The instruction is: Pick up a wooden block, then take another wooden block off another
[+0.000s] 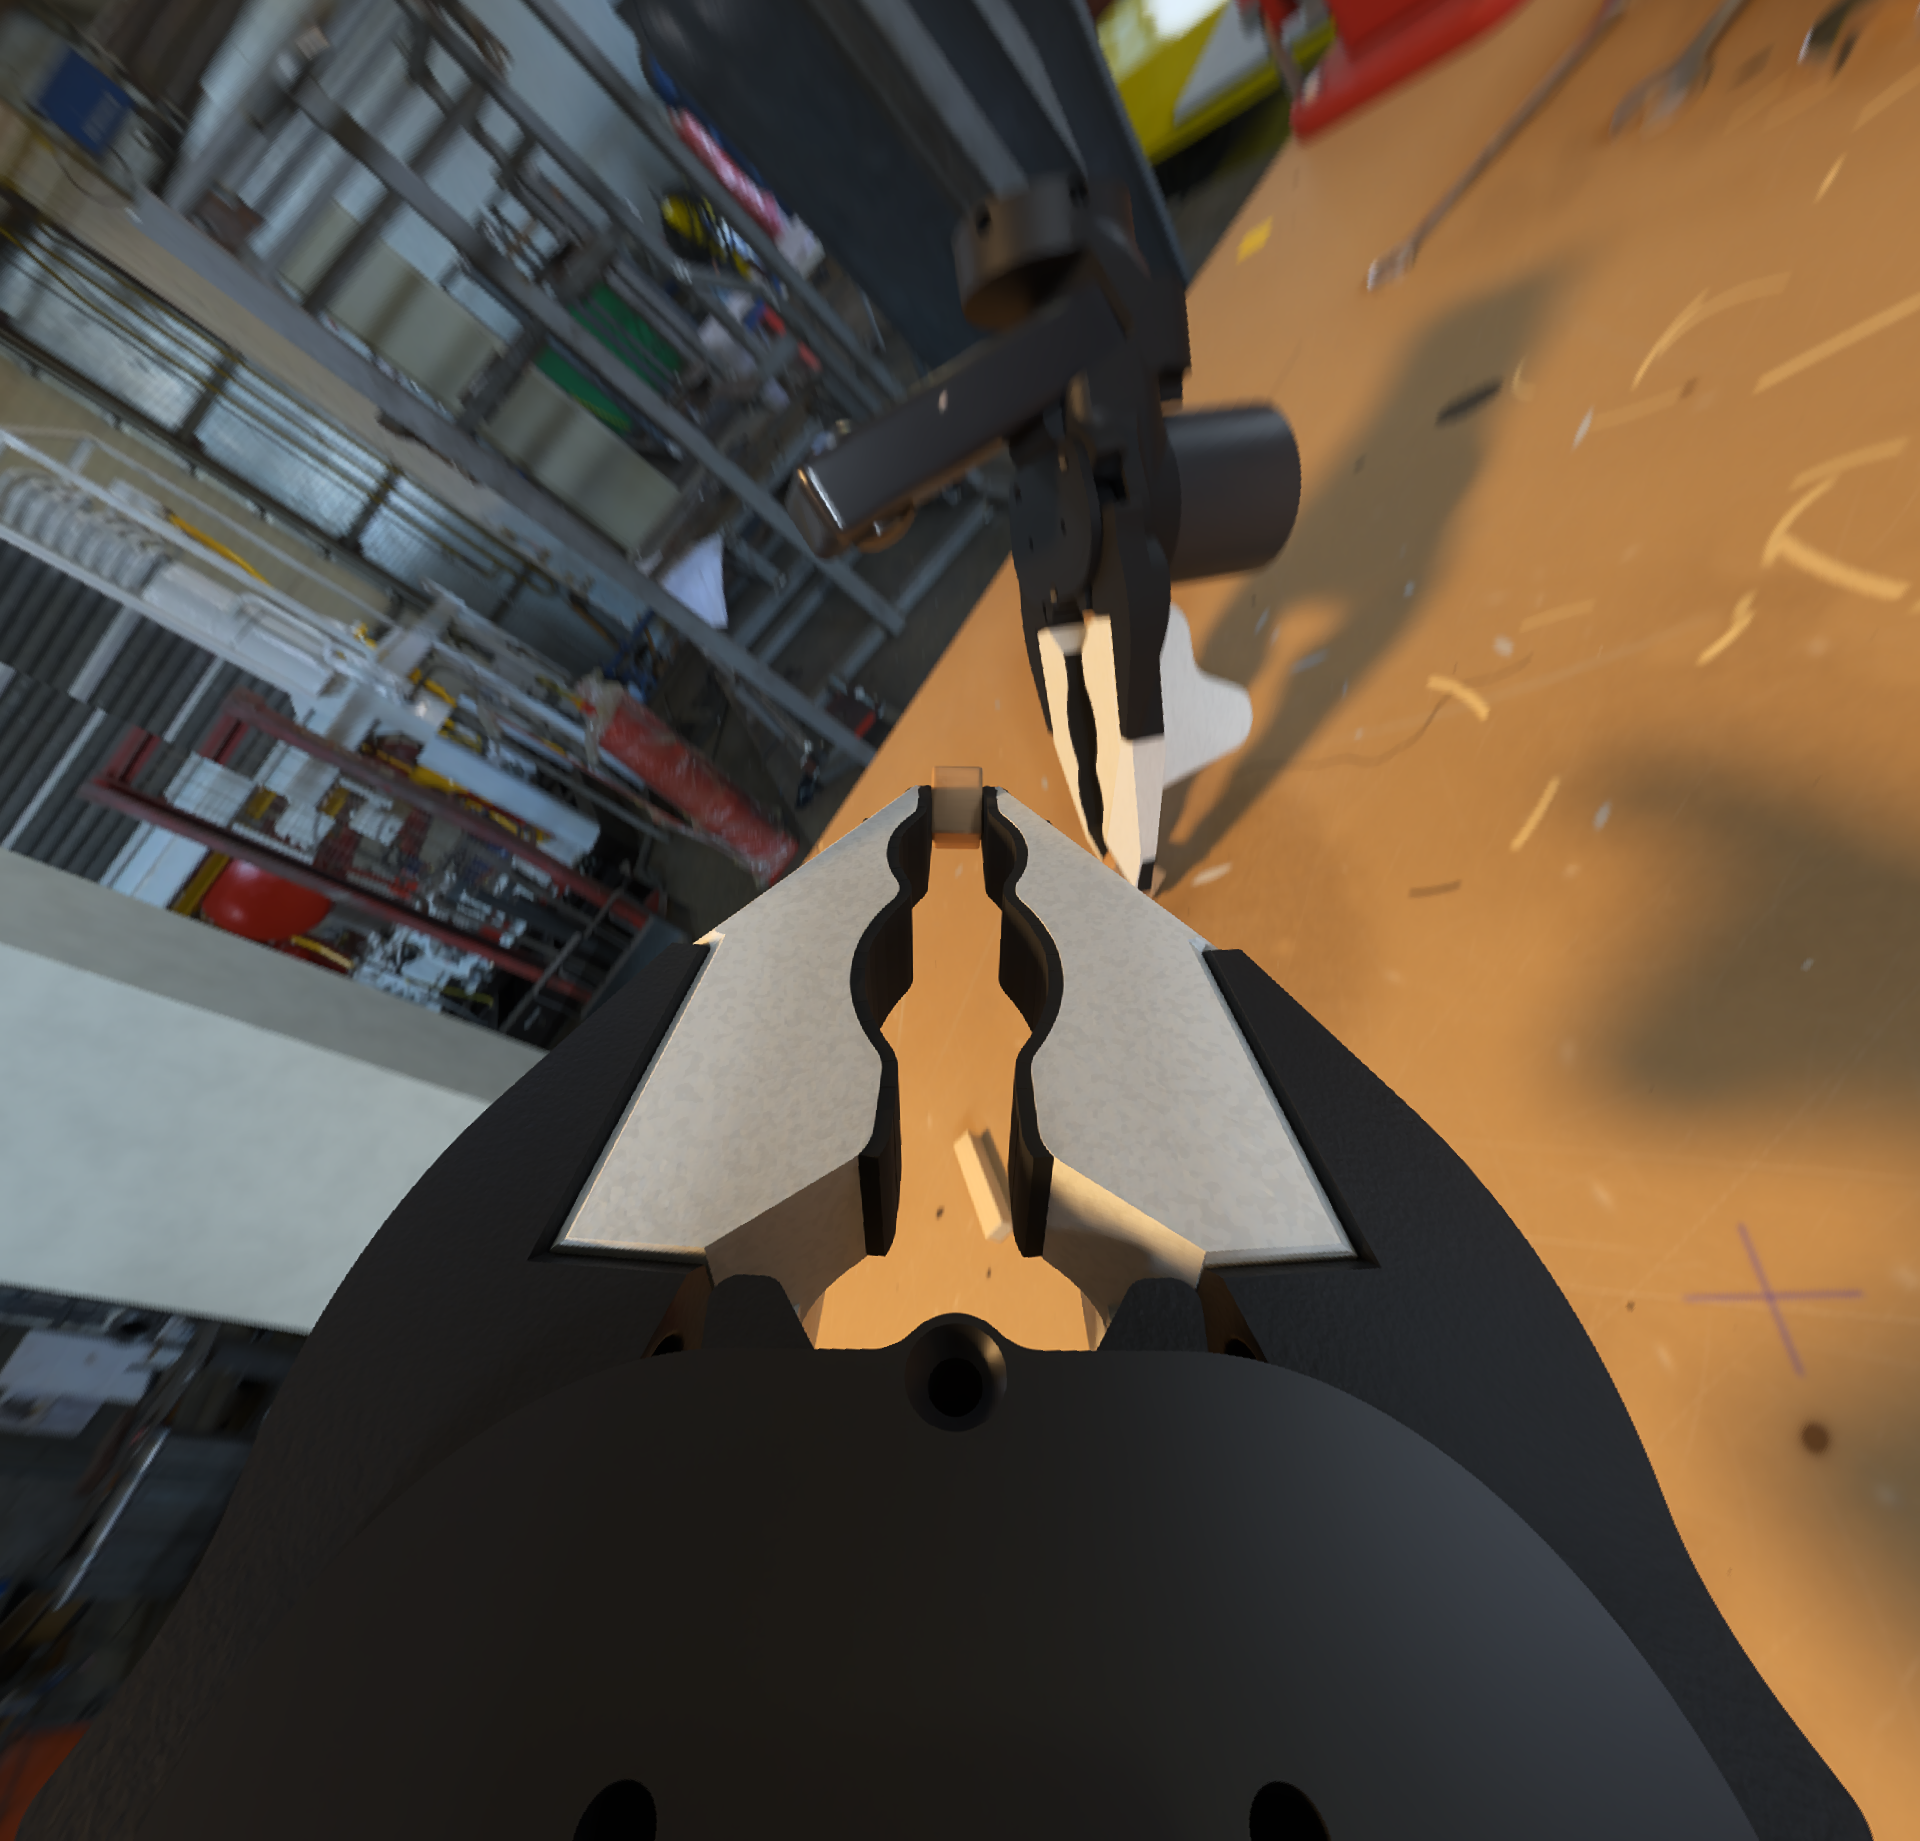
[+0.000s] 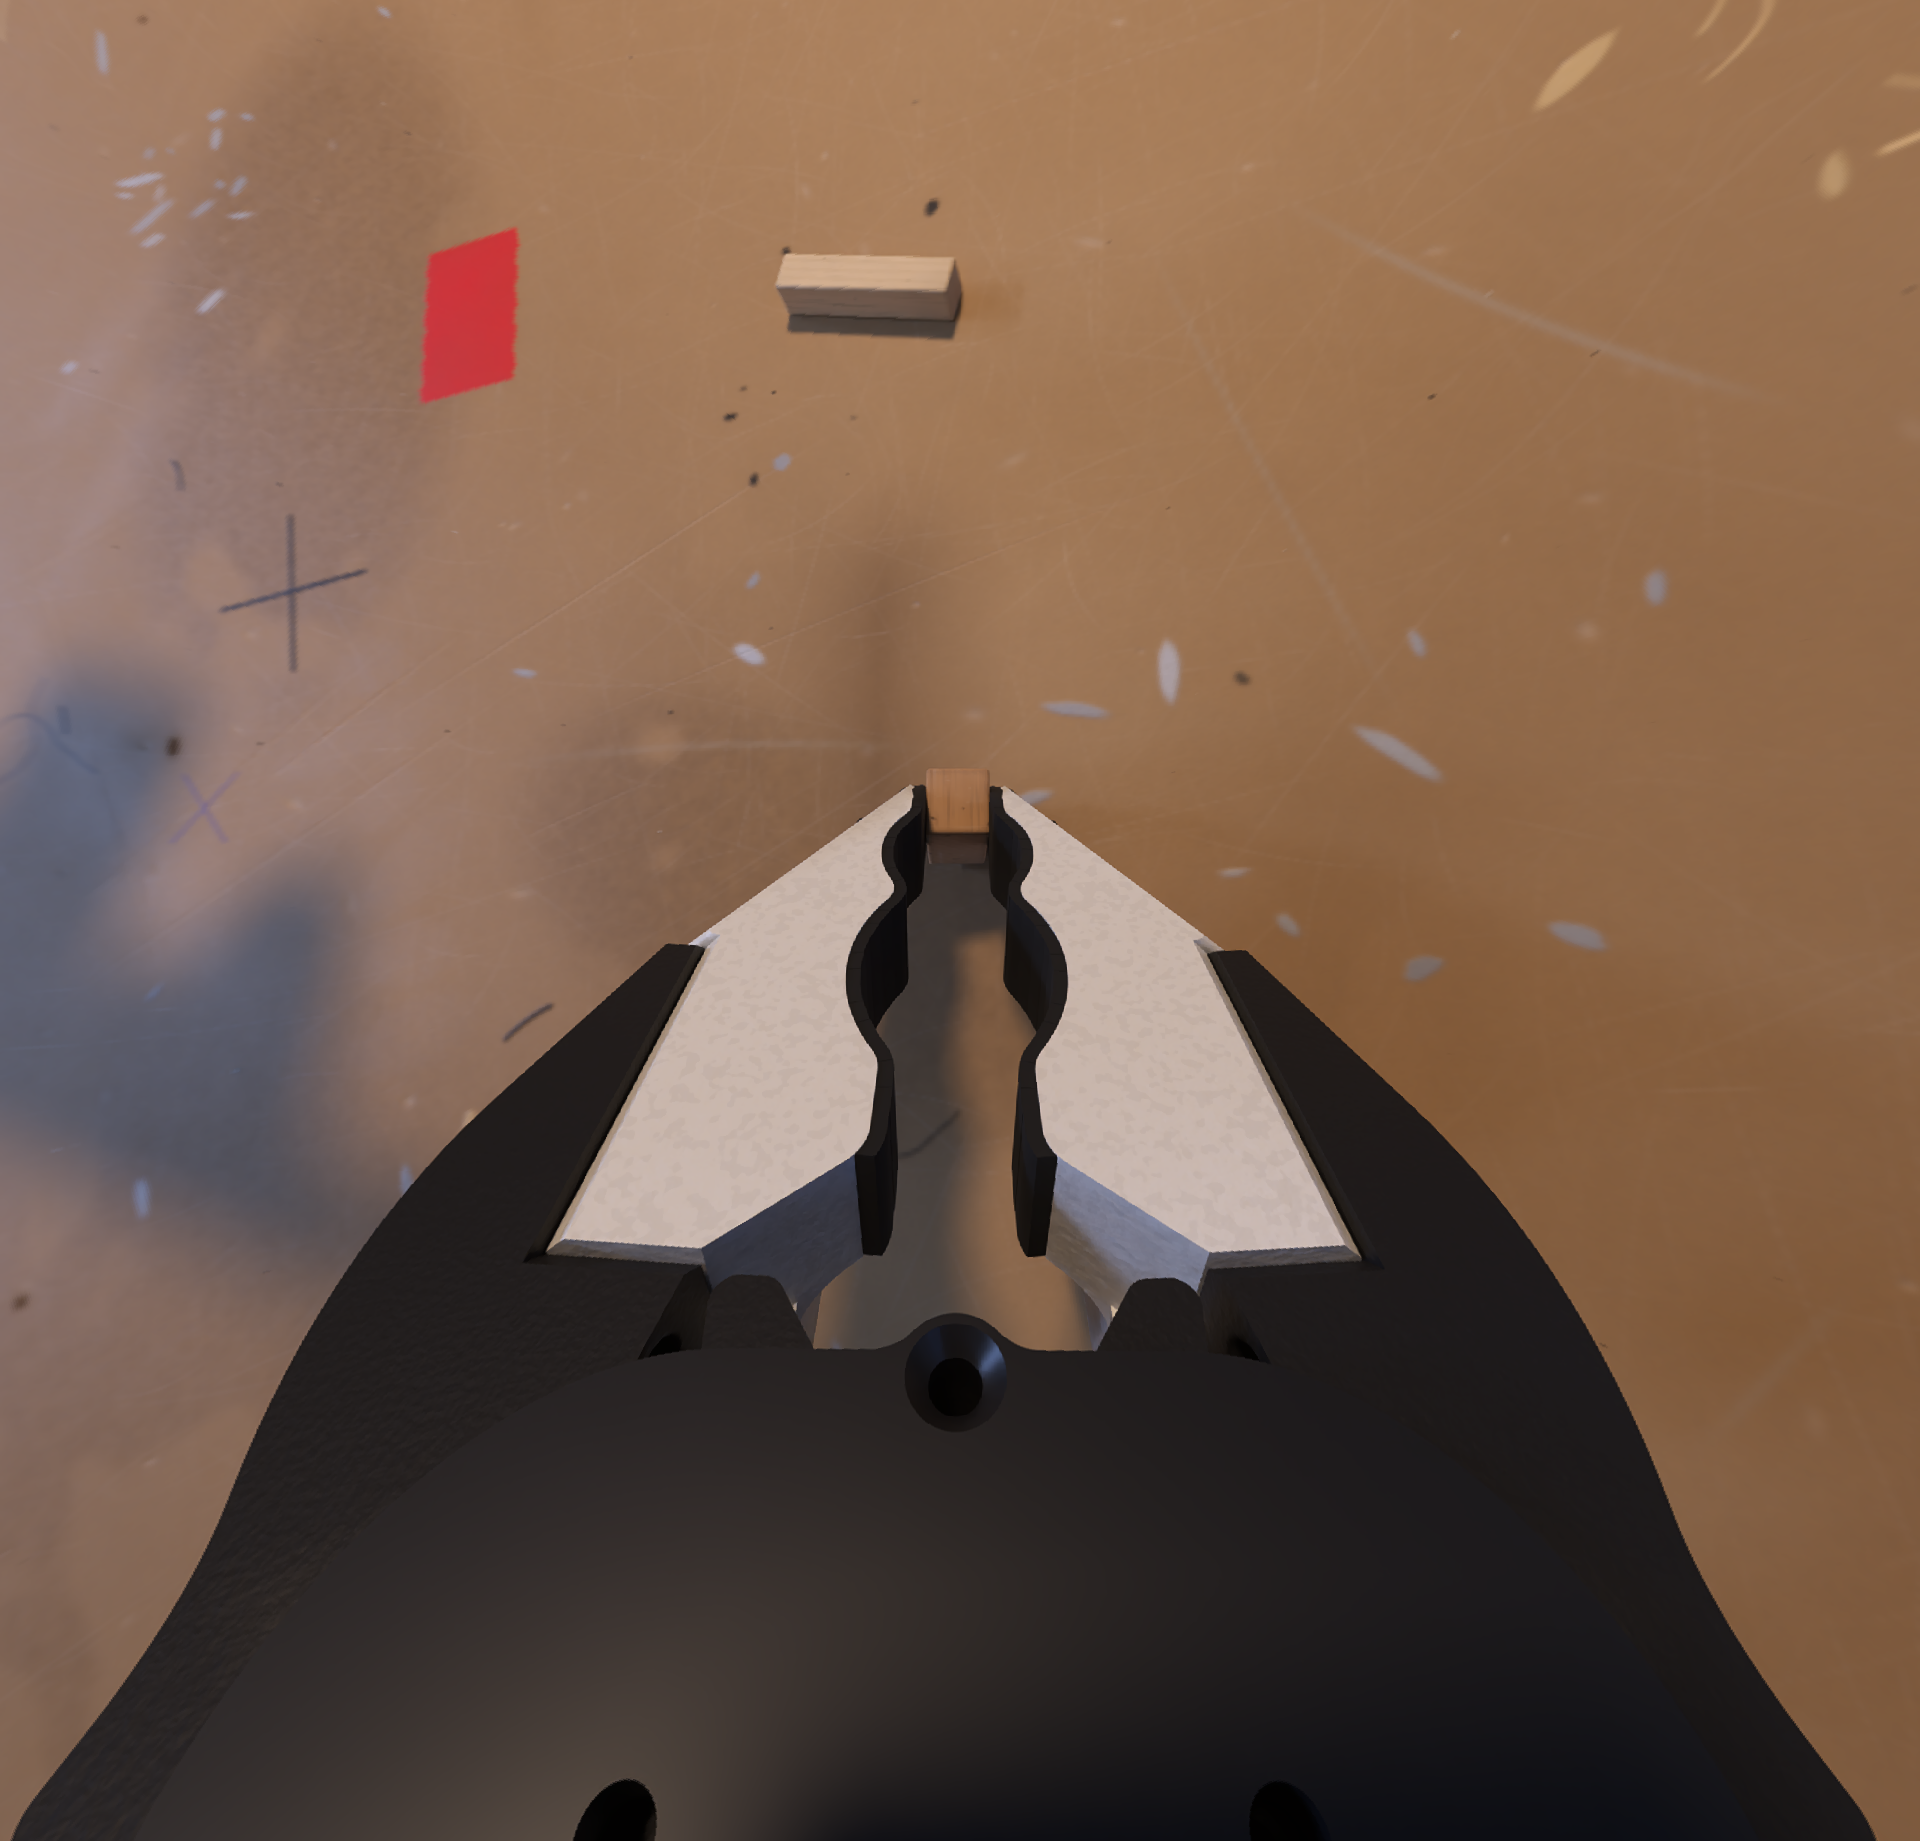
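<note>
Right wrist view: two wooden blocks [image 2: 957,800] (one gripped).

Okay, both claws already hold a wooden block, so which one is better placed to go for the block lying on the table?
Probably right, though neither is free. The right claw faces the loose block head-on, over open tabletop. The left claw sees it only down between its fingers.
</note>
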Robot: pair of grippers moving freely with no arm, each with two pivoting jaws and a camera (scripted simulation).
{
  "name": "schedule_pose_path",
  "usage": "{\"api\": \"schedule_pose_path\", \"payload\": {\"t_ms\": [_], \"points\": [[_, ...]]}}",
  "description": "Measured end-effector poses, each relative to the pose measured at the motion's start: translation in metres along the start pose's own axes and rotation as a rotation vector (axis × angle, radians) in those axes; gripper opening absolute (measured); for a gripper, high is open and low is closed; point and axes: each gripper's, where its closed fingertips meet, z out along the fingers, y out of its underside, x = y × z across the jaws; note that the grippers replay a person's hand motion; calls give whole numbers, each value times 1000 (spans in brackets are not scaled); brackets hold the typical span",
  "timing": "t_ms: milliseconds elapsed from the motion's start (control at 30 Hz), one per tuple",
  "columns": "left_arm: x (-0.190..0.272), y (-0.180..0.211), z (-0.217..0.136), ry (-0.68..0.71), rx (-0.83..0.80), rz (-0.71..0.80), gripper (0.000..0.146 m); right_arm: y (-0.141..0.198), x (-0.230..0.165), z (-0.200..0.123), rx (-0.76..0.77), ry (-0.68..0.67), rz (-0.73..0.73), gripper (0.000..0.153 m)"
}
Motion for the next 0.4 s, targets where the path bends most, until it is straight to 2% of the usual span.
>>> {"api": "schedule_pose_path", "payload": {"t_ms": [67,233,400], "points": [[-3,-15,-8,-15,87,-31,9,-1,4,-1,20,50,-41,11],[-3,-49,-30,20,297,-85,9,1,-2,0,5,79,-145,11],[-1,-59,-39,20,351,-47,9,-7,-5,-2,50,121,-218,11]]}}
